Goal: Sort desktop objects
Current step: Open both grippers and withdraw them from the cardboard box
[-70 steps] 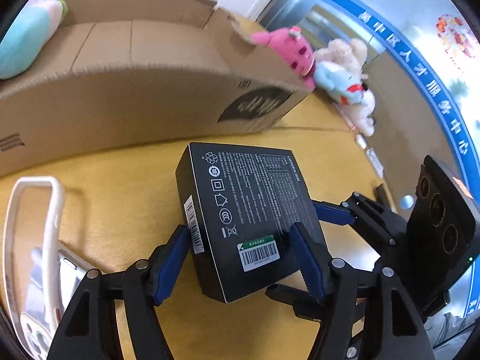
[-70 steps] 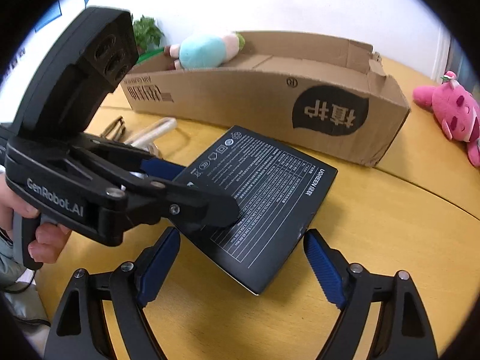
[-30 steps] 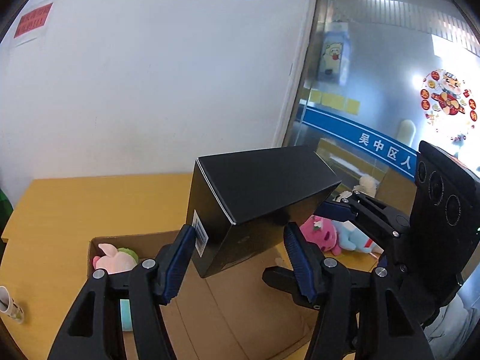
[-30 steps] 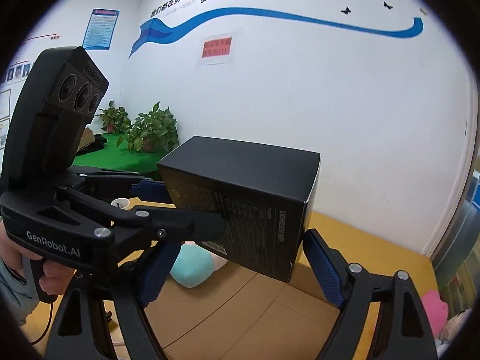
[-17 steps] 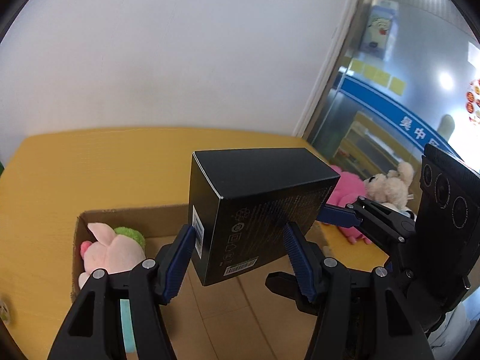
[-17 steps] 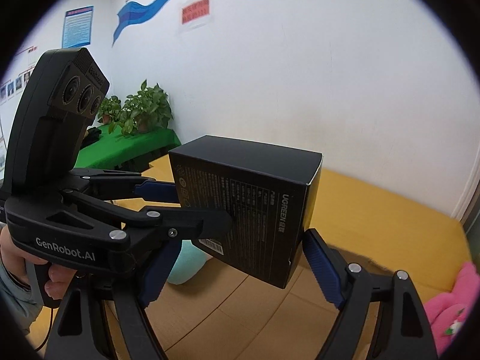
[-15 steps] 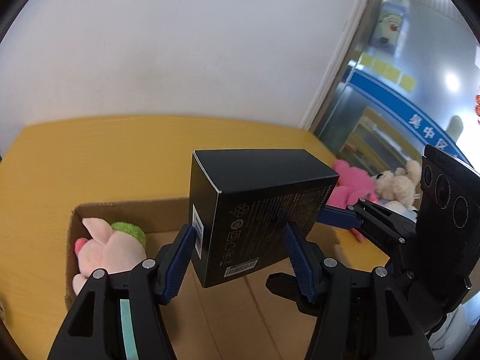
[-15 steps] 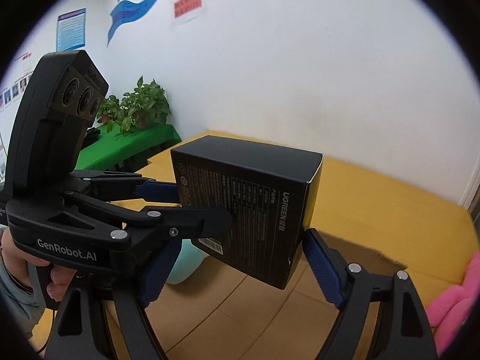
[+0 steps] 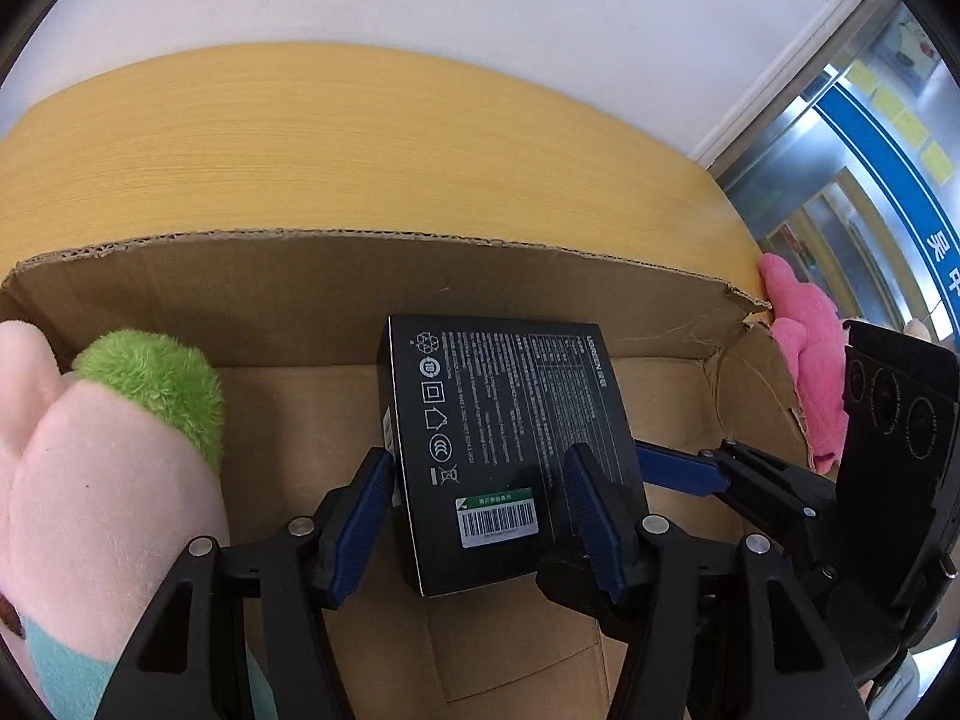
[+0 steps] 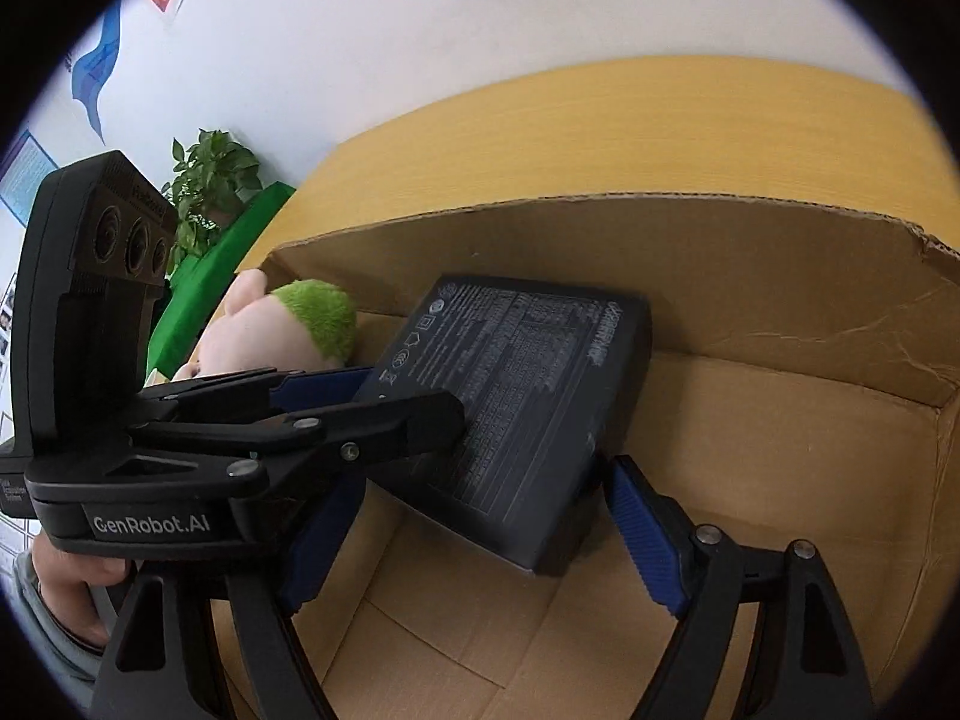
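Lowering black box (image 9: 510, 444) into carton (image 9: 372, 276), both grippers on it. Carton on table (image 9: 336, 144); plush (image 9: 114, 456) lies at its left end. Box sits tilted above carton floor, near back wall. Left gripper (image 9: 480, 516) clamped across box's width; right gripper (image 10: 480, 534) pinches adjacent sides. Best: level box, clear of plush, set flat on floor, then let go both together.

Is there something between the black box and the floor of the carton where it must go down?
Nothing visible. The black box hangs over bare cardboard in the carton. The plush toy lies beside it, not under it.
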Motion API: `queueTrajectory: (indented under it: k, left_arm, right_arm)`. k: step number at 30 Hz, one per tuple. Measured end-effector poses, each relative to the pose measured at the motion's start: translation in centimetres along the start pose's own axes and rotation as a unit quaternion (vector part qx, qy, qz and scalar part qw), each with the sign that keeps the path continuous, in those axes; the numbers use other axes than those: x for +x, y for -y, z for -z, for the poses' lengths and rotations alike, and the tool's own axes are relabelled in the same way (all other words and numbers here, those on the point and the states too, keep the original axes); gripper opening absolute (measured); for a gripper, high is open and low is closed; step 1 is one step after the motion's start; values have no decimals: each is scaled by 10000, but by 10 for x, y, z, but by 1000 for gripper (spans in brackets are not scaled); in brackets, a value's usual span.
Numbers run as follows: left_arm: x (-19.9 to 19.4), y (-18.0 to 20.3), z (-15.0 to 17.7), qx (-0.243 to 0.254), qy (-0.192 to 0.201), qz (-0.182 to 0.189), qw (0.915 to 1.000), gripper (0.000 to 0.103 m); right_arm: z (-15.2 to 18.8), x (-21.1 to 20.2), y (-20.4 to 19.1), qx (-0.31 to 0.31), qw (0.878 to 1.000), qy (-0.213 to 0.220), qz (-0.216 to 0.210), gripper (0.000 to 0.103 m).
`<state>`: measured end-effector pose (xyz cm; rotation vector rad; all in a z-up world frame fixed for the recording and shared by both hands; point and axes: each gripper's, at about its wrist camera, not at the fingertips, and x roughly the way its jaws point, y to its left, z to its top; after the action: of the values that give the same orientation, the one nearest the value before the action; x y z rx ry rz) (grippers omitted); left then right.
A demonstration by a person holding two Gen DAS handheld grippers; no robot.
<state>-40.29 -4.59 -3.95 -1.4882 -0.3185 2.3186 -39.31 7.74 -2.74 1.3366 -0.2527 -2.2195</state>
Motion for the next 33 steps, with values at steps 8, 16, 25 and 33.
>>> queueTrajectory:
  k: [8,16,25,33]
  left_arm:
    - [-60,16,12,632,856,-736,9916,58]
    - [-182,52,96,1185,2243,-1512,9554,102]
    - [-226,54,196,1021,2639,-1879,9405,103]
    - [-249,44,235,963,2756,-1968,9360,103]
  right_arm:
    - [10,-52,-6,-400,9979,417,288,83]
    - [82,-151,-73,-1532,9618,1700,1501,86]
    - [161,-164,-93,-1476,9424,2108,2139,50]
    - [174,-151,-98,-886,9587,1770,2044,31]
